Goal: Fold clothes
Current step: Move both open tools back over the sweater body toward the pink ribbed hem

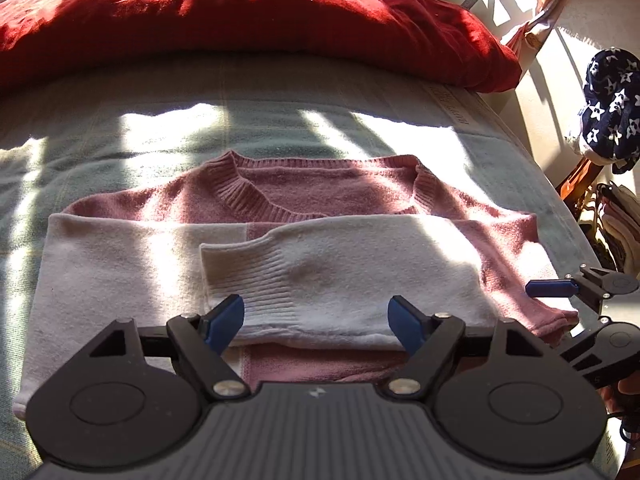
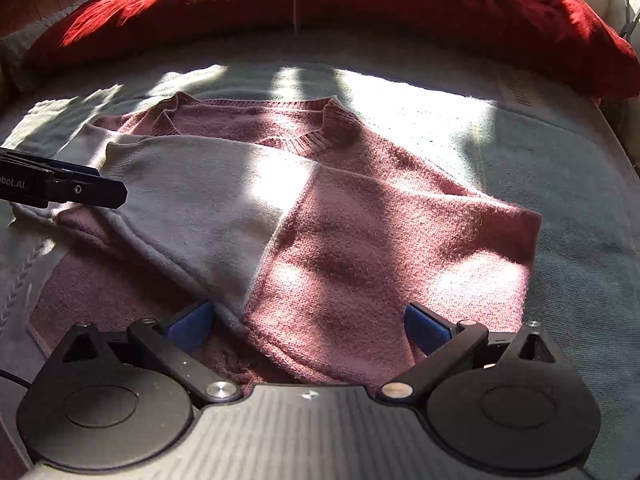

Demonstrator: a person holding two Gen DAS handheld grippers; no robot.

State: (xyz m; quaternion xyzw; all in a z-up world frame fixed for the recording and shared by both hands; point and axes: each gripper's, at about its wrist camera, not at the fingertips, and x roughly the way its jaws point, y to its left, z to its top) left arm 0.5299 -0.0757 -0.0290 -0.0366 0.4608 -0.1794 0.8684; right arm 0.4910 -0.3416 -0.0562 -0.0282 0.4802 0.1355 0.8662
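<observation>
Sweater: the pink-and-white sweater (image 1: 304, 208) lies flat on the pale green blanket (image 1: 120, 136), neckline toward the red cushion (image 1: 240, 20), both sleeves folded in across the chest.
White sleeve: its ribbed cuff (image 1: 248, 276) rests on top, lying loose.
Left gripper: the left gripper (image 1: 318, 320) hovers at the near edge of that folded sleeve, jaws spread wide; the cuff's edge sits between the blue pads but neither pad presses on it. Nothing held.
Right gripper: the right gripper (image 2: 308, 326) hangs over the pink side of the sweater, jaws as wide as they go, pink knit below but no pinch. Empty.
Stage: sleeves look done, so by the look of it the hem-to-collar fold comes next.
Risk one: a low, careless sweep could snag the loose cuff and drag the sleeve back out, because nothing pins it.
Risk two: pinching too deep could gather the blanket along with the hem, since the knit lies flush on it.
Risk three: uneven lifts from the two sides would skew the fold and slide the sleeves off-centre.
Light: hard sun stripes and shadow blur the hem edges, so a misjudged grab point is quite possible.
</observation>
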